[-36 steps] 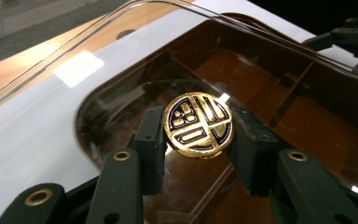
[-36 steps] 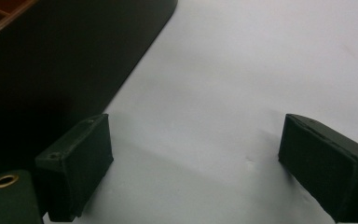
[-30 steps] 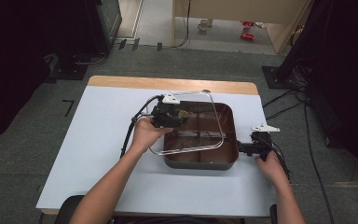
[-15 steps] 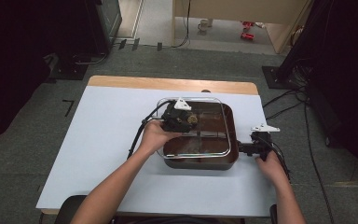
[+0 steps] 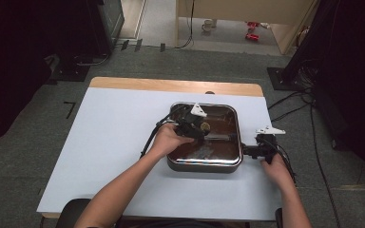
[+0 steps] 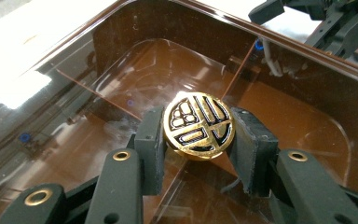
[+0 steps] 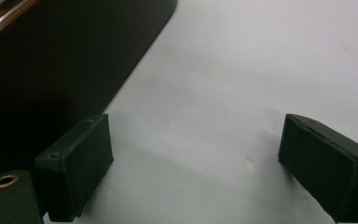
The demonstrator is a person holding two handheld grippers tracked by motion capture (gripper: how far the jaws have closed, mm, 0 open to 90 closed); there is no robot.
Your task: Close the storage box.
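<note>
The glass lid (image 5: 204, 137) lies flat on the square brown pan (image 5: 180, 164), which sits right of centre on the white table (image 5: 104, 142). In the high view we see the left forearm reaching up from the bottom edge and angling right, its hand (image 5: 166, 140) curled round the left gripper (image 5: 200, 129) above the middle of the lid. The right hand (image 5: 275, 168) comes in at the lower right and holds the right gripper (image 5: 248, 151) level, pointing at the pan's right side, just beside its rim.

In the left gripper view we look along the 2 black jaws, which are pressed against opposite sides of the round gold knob (image 6: 199, 124) on the lid; the knob's face carries a black line pattern. Through the glass we see the pan's brown inside, and the right gripper shows at the top right beyond the pan's far wall.

In the right gripper view the 2 jaws stand spread wide with bare white table between them; the pan's dark outer wall (image 7: 51, 70) rises just beside the left-hand jaw. We cannot tell whether that jaw touches it.
</note>
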